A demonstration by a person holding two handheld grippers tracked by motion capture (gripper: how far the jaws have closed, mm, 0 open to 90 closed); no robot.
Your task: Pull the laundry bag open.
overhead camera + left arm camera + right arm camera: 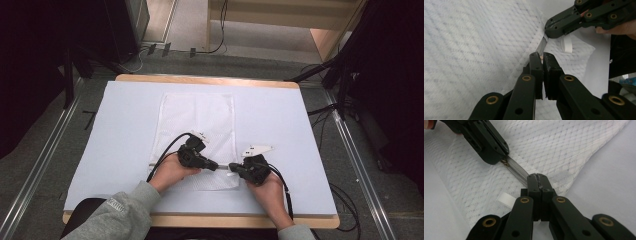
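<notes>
Currently: white mesh laundry bag flat on the surface, its zipper along the near edge; left tool pinching the zipper pull, right tool pressed together on the zipper's right end, apparently bracing it for sliding.

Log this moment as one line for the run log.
left gripper: shut on zipper pull | right gripper: shut on zipper end | white mesh laundry bag: flat on table | zipper: taut between grippers

A table with a white top holds a white mesh bag near its middle.
</notes>
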